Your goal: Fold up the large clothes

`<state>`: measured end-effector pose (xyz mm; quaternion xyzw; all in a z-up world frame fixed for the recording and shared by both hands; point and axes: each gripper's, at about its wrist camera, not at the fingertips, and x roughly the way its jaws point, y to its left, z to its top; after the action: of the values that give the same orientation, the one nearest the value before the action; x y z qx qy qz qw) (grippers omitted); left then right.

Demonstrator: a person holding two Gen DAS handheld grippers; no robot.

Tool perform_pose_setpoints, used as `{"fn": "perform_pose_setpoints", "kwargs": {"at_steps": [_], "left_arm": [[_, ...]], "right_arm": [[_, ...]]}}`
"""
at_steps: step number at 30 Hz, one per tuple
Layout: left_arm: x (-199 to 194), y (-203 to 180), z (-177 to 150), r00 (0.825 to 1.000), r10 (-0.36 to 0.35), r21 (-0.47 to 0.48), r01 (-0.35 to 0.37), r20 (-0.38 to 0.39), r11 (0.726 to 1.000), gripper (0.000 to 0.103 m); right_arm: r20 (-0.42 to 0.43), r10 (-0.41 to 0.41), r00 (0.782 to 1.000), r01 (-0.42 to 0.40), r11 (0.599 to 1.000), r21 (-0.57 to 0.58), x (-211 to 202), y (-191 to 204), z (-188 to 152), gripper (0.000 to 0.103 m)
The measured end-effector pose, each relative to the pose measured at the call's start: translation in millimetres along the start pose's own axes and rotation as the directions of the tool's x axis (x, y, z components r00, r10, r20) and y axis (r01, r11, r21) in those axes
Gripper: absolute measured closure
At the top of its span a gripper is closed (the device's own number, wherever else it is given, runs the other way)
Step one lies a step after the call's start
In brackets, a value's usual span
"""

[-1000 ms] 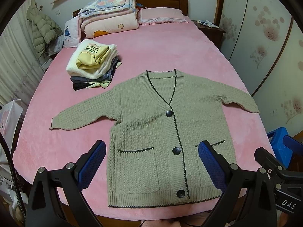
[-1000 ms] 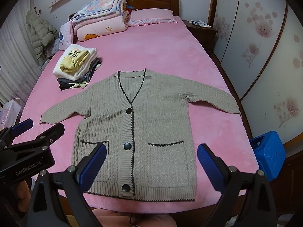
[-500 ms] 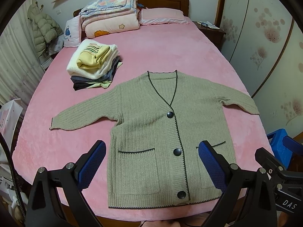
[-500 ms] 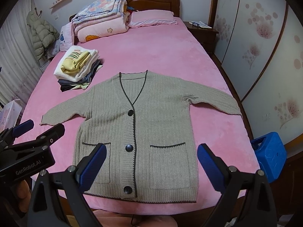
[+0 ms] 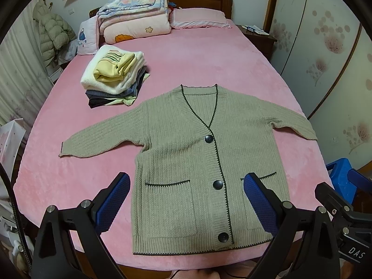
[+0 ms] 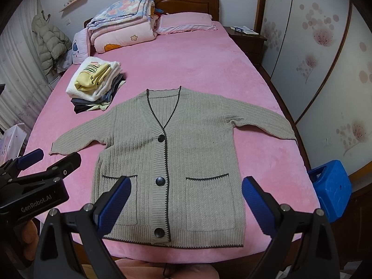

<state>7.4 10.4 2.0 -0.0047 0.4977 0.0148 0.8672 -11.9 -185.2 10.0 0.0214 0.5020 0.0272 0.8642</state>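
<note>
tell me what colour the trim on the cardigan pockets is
Dark, near black, a thin scalloped line along each pocket top of the grey-green cardigan; clearest in the right wrist view.

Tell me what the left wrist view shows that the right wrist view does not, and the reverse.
Only the left wrist view shows the right gripper side-on at its right edge, marked DAS.

Only the right wrist view shows the left gripper at its left edge, marked GenRobot.AI, and the blue plastic case whole.

Both show the buttoned cardigan flat on the pink bed, sleeves spread, the folded clothes stack, and open jaws holding nothing.
</note>
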Motion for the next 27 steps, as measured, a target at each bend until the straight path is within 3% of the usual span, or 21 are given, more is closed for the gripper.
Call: {"fn": "perform_pose_setpoints", "kwargs": {"at_steps": [27], "left_arm": [[14.4, 18.0, 7.6, 0.997, -0.07, 0.016, 0.07, -0.011, 0.997, 0.005]], "right_arm": [[0.016, -0.09, 0.996, 0.089, 0.995, 0.034, -12.7, 19.5, -6.9, 0.007]]}}
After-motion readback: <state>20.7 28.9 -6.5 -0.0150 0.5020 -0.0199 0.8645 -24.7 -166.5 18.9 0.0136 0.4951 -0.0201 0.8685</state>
